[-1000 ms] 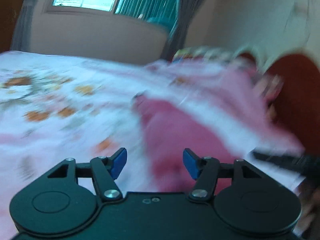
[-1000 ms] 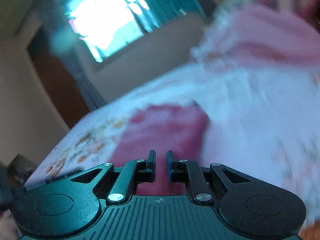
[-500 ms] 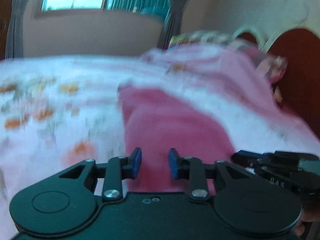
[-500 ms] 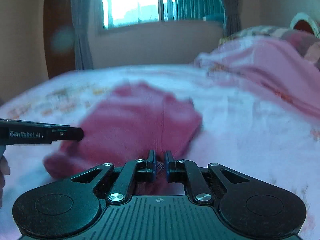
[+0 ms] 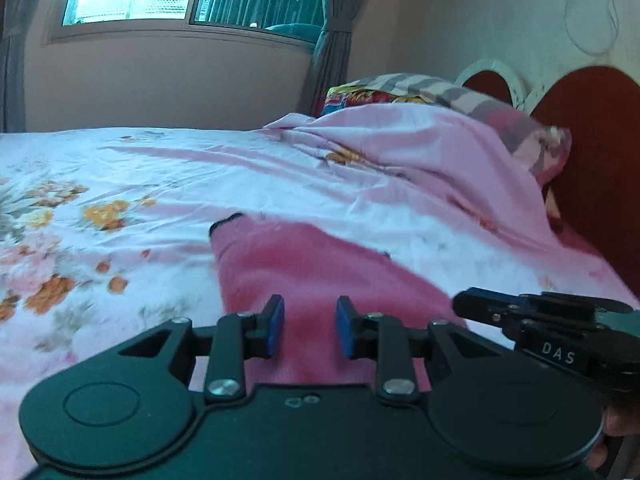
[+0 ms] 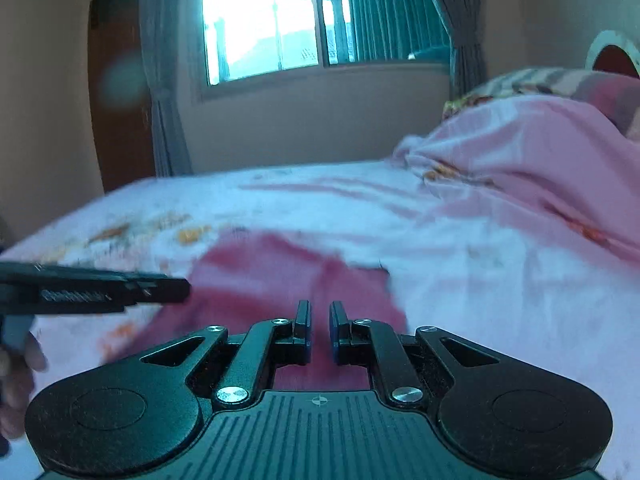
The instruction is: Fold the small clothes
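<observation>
A dark pink garment [image 5: 320, 272] lies flat on the flowered bedsheet [image 5: 120, 184], its near edge under both grippers. My left gripper [image 5: 310, 324] has its blue pads narrowed on a thick fold of that near edge, and pink cloth fills the gap between them. The right gripper [image 6: 319, 328] is almost shut, with a thin strip of the same garment [image 6: 272, 276] between its pads. Each view shows the other tool from the side: the right gripper [image 5: 460, 304] at the garment's right corner, the left gripper [image 6: 184, 292] at its left.
A pink cover is heaped over pillows [image 5: 420, 92] at the bed's head, against a red headboard [image 5: 592, 152]. A window and curtains stand behind the far side of the bed. A hand [image 6: 20, 368] holds the left tool.
The left jaws have narrowed from wide apart to a small gap around the cloth. The right view has rolled from tilted to level. Both grippers have slid sideways along the bed, now side by side.
</observation>
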Available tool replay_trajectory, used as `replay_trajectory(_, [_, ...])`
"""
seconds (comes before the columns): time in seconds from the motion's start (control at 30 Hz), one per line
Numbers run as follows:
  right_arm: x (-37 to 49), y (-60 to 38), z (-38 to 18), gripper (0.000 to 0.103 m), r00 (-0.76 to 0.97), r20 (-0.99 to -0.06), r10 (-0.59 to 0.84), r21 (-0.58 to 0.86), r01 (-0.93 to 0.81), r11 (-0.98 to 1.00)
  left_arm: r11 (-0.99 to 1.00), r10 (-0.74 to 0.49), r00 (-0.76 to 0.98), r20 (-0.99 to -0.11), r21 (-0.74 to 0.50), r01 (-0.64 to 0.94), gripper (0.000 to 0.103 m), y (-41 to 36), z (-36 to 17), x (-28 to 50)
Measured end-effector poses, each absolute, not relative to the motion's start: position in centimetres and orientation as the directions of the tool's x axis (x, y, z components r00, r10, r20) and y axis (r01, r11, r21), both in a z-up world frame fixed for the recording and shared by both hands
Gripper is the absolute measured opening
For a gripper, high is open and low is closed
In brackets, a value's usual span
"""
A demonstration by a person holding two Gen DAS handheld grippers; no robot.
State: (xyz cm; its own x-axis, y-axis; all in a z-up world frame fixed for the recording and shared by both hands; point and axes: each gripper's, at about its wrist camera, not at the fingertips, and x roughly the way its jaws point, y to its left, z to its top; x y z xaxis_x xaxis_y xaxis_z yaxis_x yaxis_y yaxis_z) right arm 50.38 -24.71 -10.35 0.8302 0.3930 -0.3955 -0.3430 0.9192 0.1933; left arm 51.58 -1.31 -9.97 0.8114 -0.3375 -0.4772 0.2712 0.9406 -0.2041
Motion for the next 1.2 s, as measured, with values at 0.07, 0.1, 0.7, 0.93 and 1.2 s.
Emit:
replay_trajectory(0.07, [51.8, -23.9, -10.7, 0.009, 0.806, -0.430, 0.407, 0.193, -0.359, 0.913, 0.928, -0.371, 0.762, -0.530, -0.236, 0.288, 0.028, -1.8, -11.4, 53.3])
replay_trajectory(0.1, [52.6, -23.4, -11.7, 0.009, 0.774, -0.481, 0.412, 0.189, -0.368, 0.910, 0.933, -0.360, 0.749, -0.556, -0.234, 0.275, 0.028, -2.1, -12.5, 53.6])
replay_trajectory(0.7, [62.4, -21.6, -12.0, 0.009, 0.711, -0.565, 0.419, 0.162, -0.402, 0.901, 0.960, -0.205, 0.770, -0.605, 0.027, 0.277, 0.050, -2.2, -13.5, 60.9])
replay_trajectory(0.93, [60.9, -24.4, -12.3, 0.009, 0.745, -0.493, 0.449, 0.234, -0.383, 0.893, 0.965, -0.230, 0.813, -0.535, -0.020, 0.260, 0.051, -0.3, -11.7, 59.8])
replay_trajectory(1.2, [63.6, -21.4, -11.5, 0.009, 0.675, -0.536, 0.507, 0.200, -0.481, 0.853, 0.906, -0.366, 0.732, -0.575, -0.041, 0.421, 0.049, -4.0, -11.3, 62.6])
